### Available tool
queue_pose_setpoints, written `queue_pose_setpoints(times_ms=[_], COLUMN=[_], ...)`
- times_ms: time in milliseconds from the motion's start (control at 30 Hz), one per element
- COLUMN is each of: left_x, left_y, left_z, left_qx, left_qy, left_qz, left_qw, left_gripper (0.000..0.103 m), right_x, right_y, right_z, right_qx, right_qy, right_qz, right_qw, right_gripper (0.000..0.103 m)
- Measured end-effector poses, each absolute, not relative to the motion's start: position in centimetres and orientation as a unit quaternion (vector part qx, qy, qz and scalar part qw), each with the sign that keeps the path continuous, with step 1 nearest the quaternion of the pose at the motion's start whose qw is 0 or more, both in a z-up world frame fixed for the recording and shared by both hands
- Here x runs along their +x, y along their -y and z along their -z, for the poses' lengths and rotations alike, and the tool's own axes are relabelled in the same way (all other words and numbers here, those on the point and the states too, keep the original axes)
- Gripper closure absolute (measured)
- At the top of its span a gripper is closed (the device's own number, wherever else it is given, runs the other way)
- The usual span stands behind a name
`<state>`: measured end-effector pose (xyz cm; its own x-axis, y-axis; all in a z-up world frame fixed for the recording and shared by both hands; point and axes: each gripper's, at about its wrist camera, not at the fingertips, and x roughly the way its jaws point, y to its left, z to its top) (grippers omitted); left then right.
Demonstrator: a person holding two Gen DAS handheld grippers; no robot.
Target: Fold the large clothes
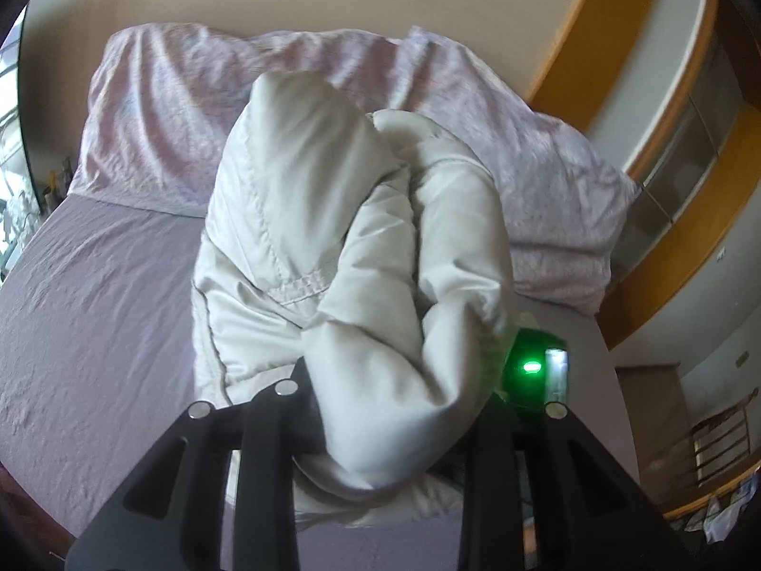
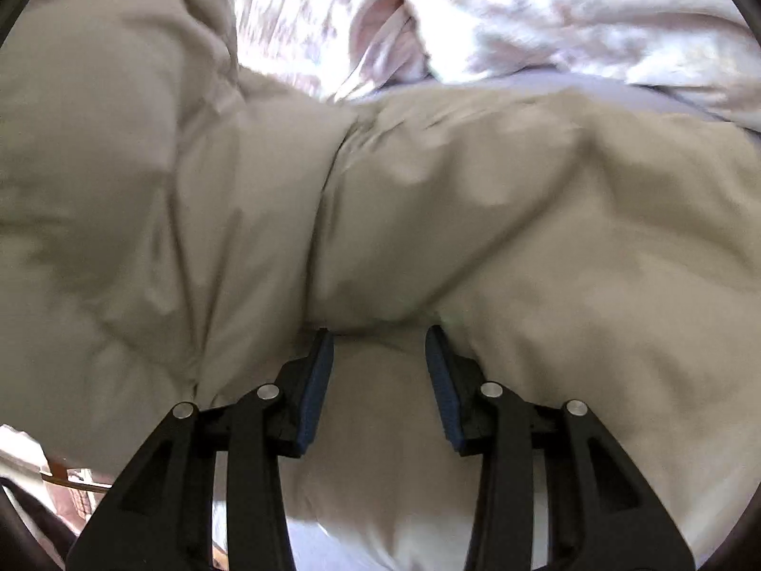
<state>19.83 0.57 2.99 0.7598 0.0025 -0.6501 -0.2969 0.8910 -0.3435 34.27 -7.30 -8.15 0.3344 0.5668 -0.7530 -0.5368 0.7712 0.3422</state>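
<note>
Fabric fills the centre of the left wrist view: we see the left gripper (image 1: 399, 409) clamped on a thick bunch of the cream padded jacket (image 1: 304, 219), which rises from the lilac bed sheet (image 1: 95, 295) toward the pillows (image 1: 157, 114) at upper left. Its fingertips are buried in cloth, and a green light (image 1: 531, 367) glows at lower right. In the right wrist view, the right gripper (image 2: 379, 357) stands apart, blue pads (image 2: 316, 380) nosing under a jacket fold without pinching it. We judge the slippery bulk could slide out or unfold if the lift tugs unevenly. Blur hides the seams and sleeves.
</note>
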Motion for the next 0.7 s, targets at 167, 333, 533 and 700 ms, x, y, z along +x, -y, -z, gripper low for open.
queue_pose_setpoints(times_ms=[167, 333, 533, 700], left_x=[21.6, 23.7, 26.1, 27.5], left_y=[3.9, 8.5, 13.6, 18.1], left_z=[-2.7, -1.7, 0.2, 1.8], left_qx=[-0.198, -0.181, -0.169, -0.142], left_qy=[-0.351, -0.378, -0.415, -0.448], left_qz=[-0.058, -0.023, 0.016, 0.040], left_qw=[0.913, 0.908, 0.894, 0.882], left_gripper=[0.075, 0.075, 0.075, 0.074], right_x=[33.5, 33.8, 34.2, 34.0], right_y=[14.6, 20.5, 26.1, 31.1], right_z=[6.7, 6.2, 6.4, 6.6], right_qx=[0.029, 0.035, 0.060, 0.085], right_qy=[-0.429, -0.420, -0.415, -0.417], right_qz=[-0.311, -0.268, -0.218, -0.175], right_qw=[0.848, 0.867, 0.881, 0.888], right_gripper=[0.059, 0.055, 0.051, 0.051])
